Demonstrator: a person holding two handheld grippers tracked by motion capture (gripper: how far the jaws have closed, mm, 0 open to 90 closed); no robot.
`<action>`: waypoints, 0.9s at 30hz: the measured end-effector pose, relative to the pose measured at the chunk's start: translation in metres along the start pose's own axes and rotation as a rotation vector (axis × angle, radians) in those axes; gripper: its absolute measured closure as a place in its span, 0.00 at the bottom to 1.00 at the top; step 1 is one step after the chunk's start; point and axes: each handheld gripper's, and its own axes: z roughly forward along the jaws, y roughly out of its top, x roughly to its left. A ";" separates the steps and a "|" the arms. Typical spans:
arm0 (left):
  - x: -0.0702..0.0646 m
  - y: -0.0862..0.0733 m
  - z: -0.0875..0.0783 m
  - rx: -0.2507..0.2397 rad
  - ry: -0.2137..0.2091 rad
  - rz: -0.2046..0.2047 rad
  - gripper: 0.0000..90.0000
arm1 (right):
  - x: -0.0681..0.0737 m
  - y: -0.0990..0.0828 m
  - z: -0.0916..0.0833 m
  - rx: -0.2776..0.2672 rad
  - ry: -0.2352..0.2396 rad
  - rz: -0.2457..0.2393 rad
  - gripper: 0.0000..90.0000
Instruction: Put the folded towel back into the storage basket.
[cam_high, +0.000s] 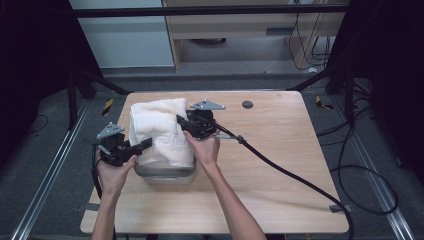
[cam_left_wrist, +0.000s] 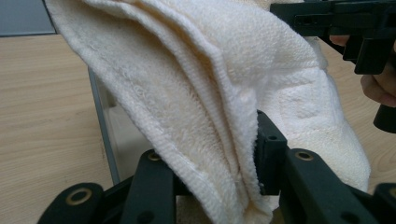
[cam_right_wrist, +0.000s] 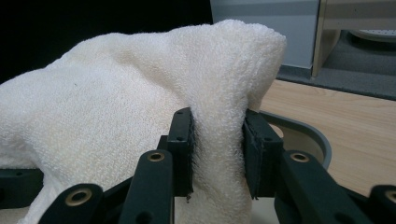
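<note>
The left gripper (cam_high: 142, 146) is closed on the near left edge of a cream towel (cam_high: 157, 130); in the left gripper view its jaws pinch several folded layers of the towel (cam_left_wrist: 210, 93), the hem bunched between them. The right gripper (cam_high: 181, 121) is likewise clamped on the towel's right side, and in the right gripper view a thick fold of the towel (cam_right_wrist: 140, 93) stands up between its two jaws, squeezed from both sides. The left hand (cam_high: 114, 172) and right hand (cam_high: 206, 149) hold the tools from the near side of the towel, the right one reaching across it. The towel lies between the two grippers, draped over a clear container (cam_high: 165, 172) whose rim and near wall show beneath it; the container's curved grey rim (cam_right_wrist: 303, 130) also shows just beyond the right gripper. The towel's long axis runs from the near edge of the table toward the far edge, its far end resting close to the back left part of the wooden table (cam_high: 280, 150). To the right of the towel the tabletop is bare wood, crossed by the right gripper's black cable (cam_high: 280, 167). A small dark round mark (cam_high: 247, 104) sits near the far edge.
</note>
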 end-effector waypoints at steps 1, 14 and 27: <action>0.001 -0.001 0.001 0.002 0.003 -0.001 0.73 | 0.000 -0.001 0.002 0.002 -0.001 -0.001 0.75; 0.007 -0.012 0.021 0.063 0.030 -0.006 0.73 | -0.005 -0.019 0.021 0.075 -0.051 -0.034 0.74; 0.005 -0.021 0.038 0.130 0.031 0.005 0.73 | -0.012 -0.033 0.025 0.141 -0.090 -0.038 0.73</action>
